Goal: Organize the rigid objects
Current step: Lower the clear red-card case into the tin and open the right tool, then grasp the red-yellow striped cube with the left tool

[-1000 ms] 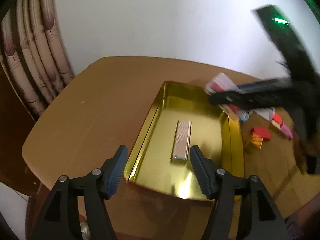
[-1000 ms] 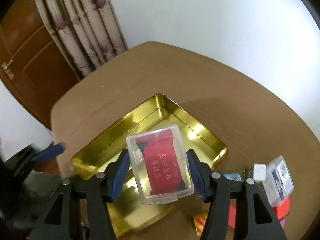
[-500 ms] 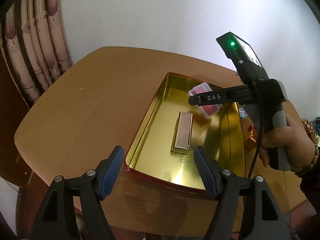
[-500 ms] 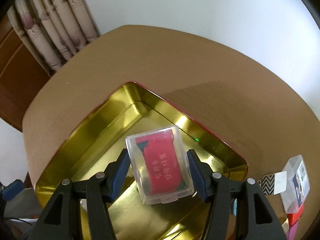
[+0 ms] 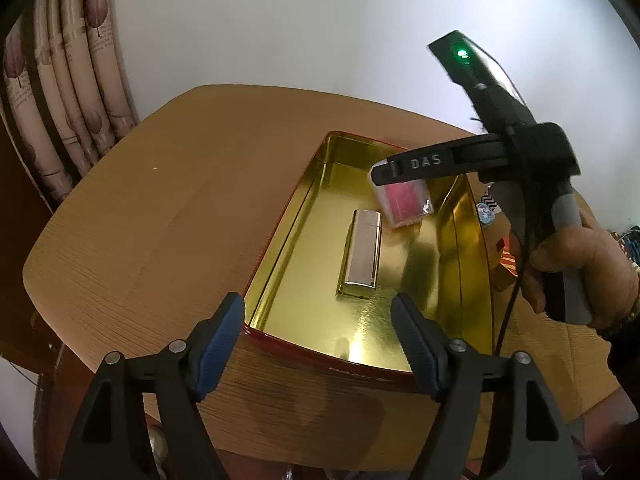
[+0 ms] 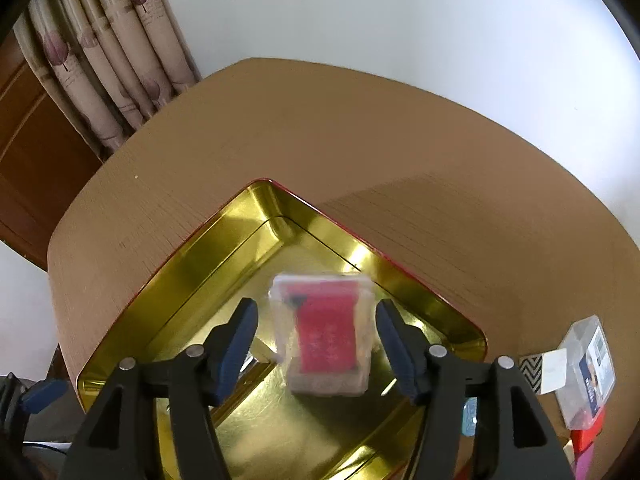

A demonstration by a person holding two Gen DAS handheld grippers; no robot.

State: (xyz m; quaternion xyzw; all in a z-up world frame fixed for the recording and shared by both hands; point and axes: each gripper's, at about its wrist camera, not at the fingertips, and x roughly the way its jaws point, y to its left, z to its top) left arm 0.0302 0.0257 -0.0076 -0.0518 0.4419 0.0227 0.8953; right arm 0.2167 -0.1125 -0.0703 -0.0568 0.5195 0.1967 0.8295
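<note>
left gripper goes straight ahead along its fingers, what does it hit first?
Probably the gold tray's near red-edged wall, then the metal bar inside. The left gripper is open; its height over the rim is unclear.

The left gripper [image 5: 318,338] hovers at the near edge of a gold tin tray [image 5: 280,248], its blue-padded fingers [image 5: 220,340] spread wide with nothing between them. The tray sits on a round wooden table [image 5: 160,220]. Inside it, a silver metal case [image 5: 360,254] lies lengthwise near the middle. Just beyond that case, a clear plastic box with a red card [image 5: 406,202] sits in the tray's far right part, under the black finger of the right gripper [image 5: 420,164], marked DAS. A hand [image 5: 576,264] holds that gripper's handle at right. Patterned curtains [image 5: 60,100] hang at left against a white wall [image 5: 280,20].
</note>
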